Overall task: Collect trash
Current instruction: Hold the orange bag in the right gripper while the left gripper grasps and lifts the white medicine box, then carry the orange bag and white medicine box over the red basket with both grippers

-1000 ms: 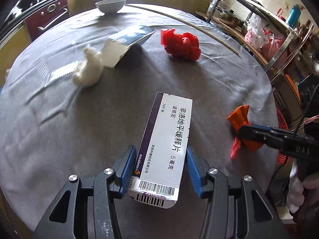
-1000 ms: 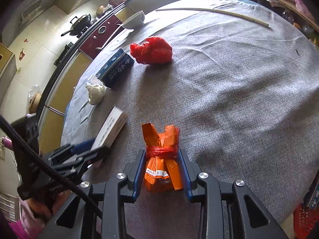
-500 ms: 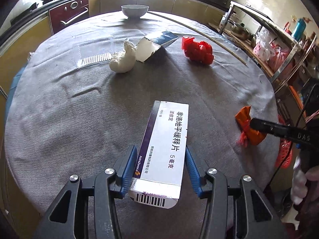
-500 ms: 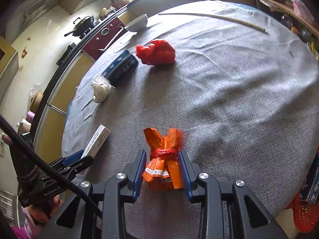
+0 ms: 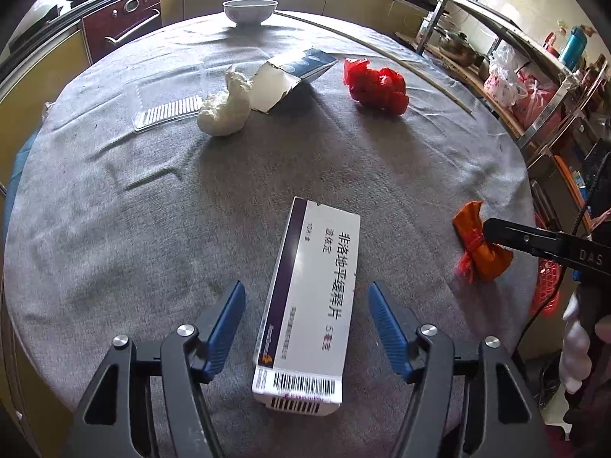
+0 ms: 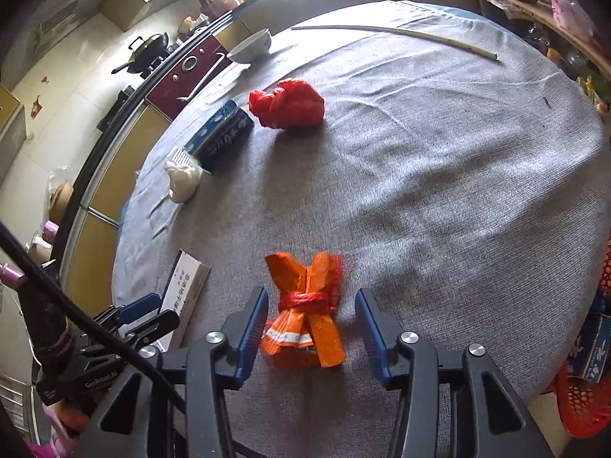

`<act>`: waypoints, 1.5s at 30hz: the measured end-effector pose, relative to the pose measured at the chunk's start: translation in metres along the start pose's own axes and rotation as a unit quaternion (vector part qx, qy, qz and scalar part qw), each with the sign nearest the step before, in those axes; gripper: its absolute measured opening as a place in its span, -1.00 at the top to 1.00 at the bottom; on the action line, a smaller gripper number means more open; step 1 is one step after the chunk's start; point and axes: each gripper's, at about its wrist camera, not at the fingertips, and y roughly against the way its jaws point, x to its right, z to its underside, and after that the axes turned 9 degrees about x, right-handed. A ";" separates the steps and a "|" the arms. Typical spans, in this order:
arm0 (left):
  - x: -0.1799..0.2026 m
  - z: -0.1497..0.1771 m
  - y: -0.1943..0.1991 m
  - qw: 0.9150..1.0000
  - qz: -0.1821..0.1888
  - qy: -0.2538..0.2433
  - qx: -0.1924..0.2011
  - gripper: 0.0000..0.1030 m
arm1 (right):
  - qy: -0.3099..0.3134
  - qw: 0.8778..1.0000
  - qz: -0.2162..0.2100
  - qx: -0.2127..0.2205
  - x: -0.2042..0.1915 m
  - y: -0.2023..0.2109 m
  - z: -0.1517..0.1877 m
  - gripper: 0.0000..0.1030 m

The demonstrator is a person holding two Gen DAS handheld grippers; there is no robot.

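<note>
- Left gripper: jaws just opened, spread wide; white medicine box lies between them on the grey tablecloth, touching neither pad.
- Right gripper: jaws just opened; orange wrapper bundle lies between them, released, gaps at both sides.

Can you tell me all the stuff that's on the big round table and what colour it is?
medicine box: one, white and purple, near edge, between left claw's pads
tied wrapper bundle: one, orange, between right claw's pads
crumpled bag: one, red, far middle
torn box: one, dark blue, beside the red bag
wad: one, white, touching torn box
clear tray: one, far left
bowl: one, white, far edge
stick: one, pale, far edge
left claw: open
right claw: open
</note>
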 end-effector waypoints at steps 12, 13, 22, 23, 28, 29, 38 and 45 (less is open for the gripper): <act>0.001 -0.003 -0.007 1.000 -0.002 -0.007 0.007 0.03 | 0.075 0.996 0.038 0.010 -0.026 -0.018 0.006 0.23; 0.001 -0.003 -0.007 1.000 0.002 -0.007 0.008 0.04 | 0.084 0.996 0.042 0.011 -0.027 -0.018 0.007 0.24; 0.015 -0.011 0.007 0.999 0.005 -0.012 0.033 0.06 | 0.092 0.993 0.042 0.052 -0.021 0.002 0.009 0.32; 0.017 -0.012 0.011 0.999 0.005 -0.014 0.037 0.06 | 0.088 0.994 0.036 0.059 -0.019 0.007 0.007 0.32; 0.034 -0.020 0.026 0.998 0.011 -0.030 0.052 0.06 | 0.070 0.993 0.019 0.092 -0.009 0.029 0.002 0.32; 0.039 -0.022 0.029 0.998 0.013 -0.035 0.055 0.06 | 0.065 0.993 0.016 0.096 -0.007 0.032 0.000 0.32; 0.090 -0.037 0.040 0.993 0.020 -0.091 0.073 0.06 | 0.036 0.989 0.018 0.142 0.016 0.065 -0.006 0.32; 0.131 -0.048 0.038 0.988 0.029 -0.131 0.079 0.06 | 0.000 0.984 0.030 0.173 0.054 0.092 -0.008 0.32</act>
